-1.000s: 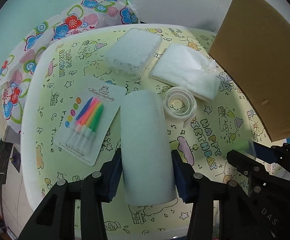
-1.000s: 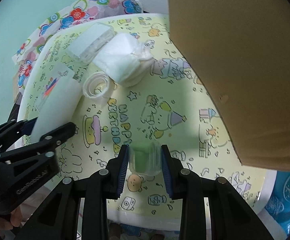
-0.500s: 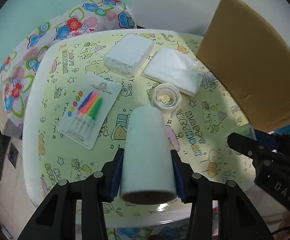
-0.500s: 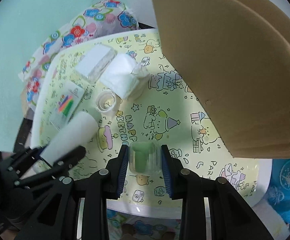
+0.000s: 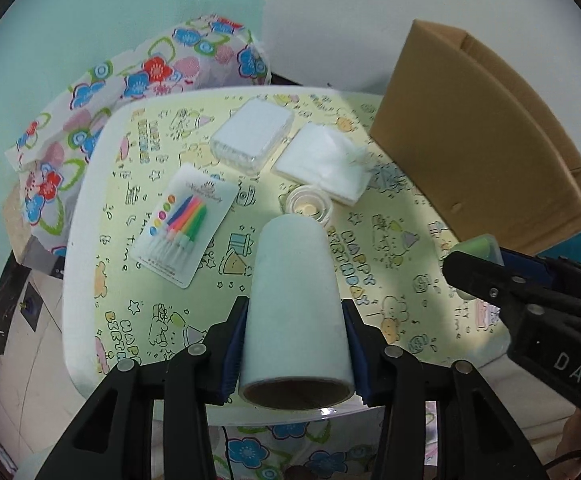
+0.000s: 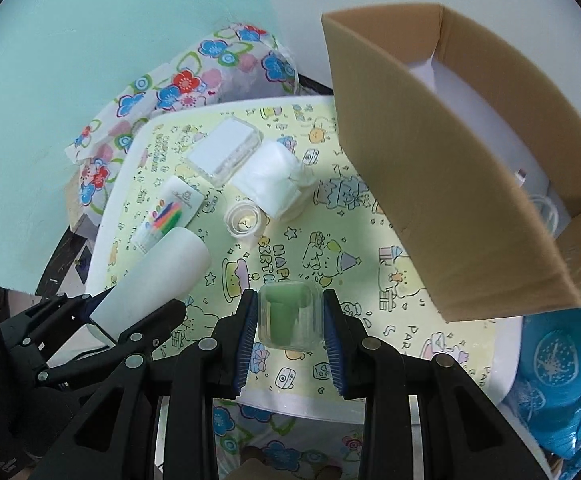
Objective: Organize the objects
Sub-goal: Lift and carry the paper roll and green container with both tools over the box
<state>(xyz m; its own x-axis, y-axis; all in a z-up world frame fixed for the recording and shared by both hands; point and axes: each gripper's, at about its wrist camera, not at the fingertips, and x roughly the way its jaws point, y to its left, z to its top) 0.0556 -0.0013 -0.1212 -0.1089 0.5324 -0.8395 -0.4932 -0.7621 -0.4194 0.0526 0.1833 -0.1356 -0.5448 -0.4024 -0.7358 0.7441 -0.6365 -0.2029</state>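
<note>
My left gripper is shut on a pale blue-white roll and holds it above the table's near edge; the roll also shows in the right wrist view. My right gripper is shut on a small clear box with a green object inside, held above the table; it shows in the left wrist view. An open cardboard box stands at the right, with white items inside.
On the birthday-print table lie a candle pack, a clear plastic case, a folded white packet and a small clear round tub. Floral cloth lies behind left.
Both grippers have risen and pulled back from the table with their objects. The cardboard box's open top has come into the right wrist view.
</note>
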